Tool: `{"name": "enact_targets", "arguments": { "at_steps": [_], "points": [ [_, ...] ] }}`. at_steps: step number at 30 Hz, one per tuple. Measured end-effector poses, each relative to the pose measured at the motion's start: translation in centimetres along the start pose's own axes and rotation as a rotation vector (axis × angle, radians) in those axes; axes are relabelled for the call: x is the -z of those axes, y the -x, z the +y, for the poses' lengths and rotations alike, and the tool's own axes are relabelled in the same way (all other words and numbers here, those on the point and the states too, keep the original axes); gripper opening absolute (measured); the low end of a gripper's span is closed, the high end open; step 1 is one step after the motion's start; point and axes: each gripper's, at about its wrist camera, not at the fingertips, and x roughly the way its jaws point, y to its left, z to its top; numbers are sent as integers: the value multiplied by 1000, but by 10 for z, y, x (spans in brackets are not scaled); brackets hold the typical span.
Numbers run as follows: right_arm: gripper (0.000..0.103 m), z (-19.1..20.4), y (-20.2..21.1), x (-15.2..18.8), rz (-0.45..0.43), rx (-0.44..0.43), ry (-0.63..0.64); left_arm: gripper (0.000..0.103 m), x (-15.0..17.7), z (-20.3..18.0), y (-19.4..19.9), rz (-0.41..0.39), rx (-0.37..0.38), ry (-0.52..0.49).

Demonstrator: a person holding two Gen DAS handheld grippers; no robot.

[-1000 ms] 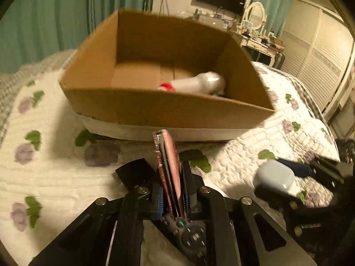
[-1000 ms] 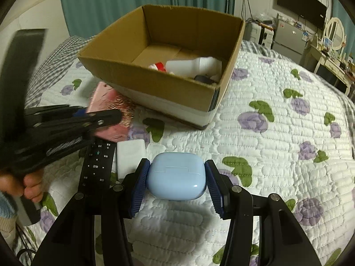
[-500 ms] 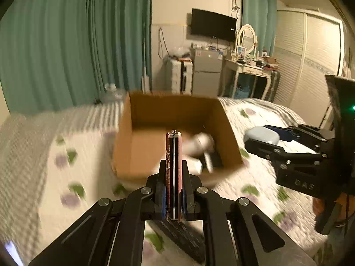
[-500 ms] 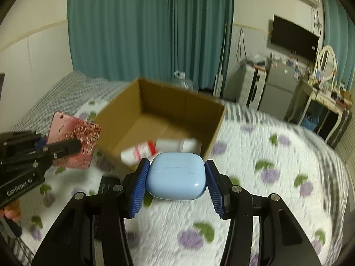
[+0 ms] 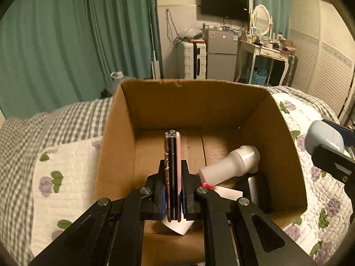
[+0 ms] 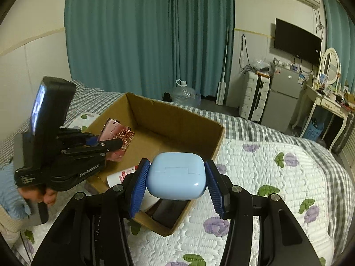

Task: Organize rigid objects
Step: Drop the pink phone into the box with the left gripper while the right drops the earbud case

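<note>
An open cardboard box [image 5: 195, 102] stands on the bed. My left gripper [image 5: 173, 170] is above its inside and grips a pink phone [image 5: 172, 155] in a rose-patterned case, edge-on and upright; its jaws are just opening with the phone still between the pads. From the right wrist view, the left gripper [image 6: 111, 141] and the phone [image 6: 119, 135] are over the box's left part. My right gripper [image 6: 176, 166] is shut on a light blue earbud case [image 6: 175, 181], above the box's near corner. A white bottle [image 5: 230, 166] with a red cap lies in the box.
The box also holds a white card [image 5: 226, 192] and a dark flat device [image 6: 170, 210]. The floral quilt [image 6: 266, 166] spreads to the right of the box. A hand [image 6: 42, 195] holds the left gripper. A suitcase [image 6: 255, 95], a fridge and a dressing table stand beyond the bed.
Both grippers have risen off the quilt. The left one has carried the phone forward over the box. The right one has lifted the blue case up to the box's near corner.
</note>
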Motion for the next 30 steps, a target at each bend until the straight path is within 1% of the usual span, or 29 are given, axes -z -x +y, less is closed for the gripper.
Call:
{"name": "enact_targets", "arguments": {
  "at_steps": [1, 3, 4, 5, 6, 11, 15, 18, 21, 22, 23, 24, 28, 30],
  "points": [
    [50, -1, 0, 1, 1, 1, -1, 15, 1, 1, 0, -9, 1, 5],
    [50, 0, -1, 1, 3, 4, 1, 30, 1, 2, 4, -16, 4, 5],
    [50, 0, 0, 0, 4, 5, 3, 54, -1, 1, 7, -18, -8, 4],
    [50, 2, 0, -1, 4, 7, 5, 61, -1, 1, 13, -31, -29, 5],
    [50, 1, 0, -2, 3, 9, 8, 61, -1, 2, 20, -51, -38, 5],
    [50, 6, -10, -20, 3, 11, 37, 61, -1, 13, 40, -64, -51, 28],
    [50, 11, -45, -38, 17, 18, 70, 62, 2, 23, 52, -78, -72, 57],
    [50, 13, -79, -42, 60, 9, 79, 62, 3, 27, 54, -76, -87, 68],
    [51, 13, -94, -43, 64, 12, 70, 62, 5, 24, 55, -75, -96, 62],
    [54, 13, -94, -42, 65, 16, 69, 62, 5, 23, 55, -75, -102, 59],
    [62, 14, -93, -42, 65, 19, 70, 62, 6, 23, 55, -75, -110, 57],
    [75, 14, -89, -41, 57, 26, 69, 62, 7, 23, 56, -75, -113, 60],
    [77, 16, -55, -41, 29, 34, 57, 62, 9, 24, 67, -70, -106, 72],
    [77, 19, -36, -41, 16, 52, 62, 62, 13, 25, 81, -79, -115, 73]
  ]
}}
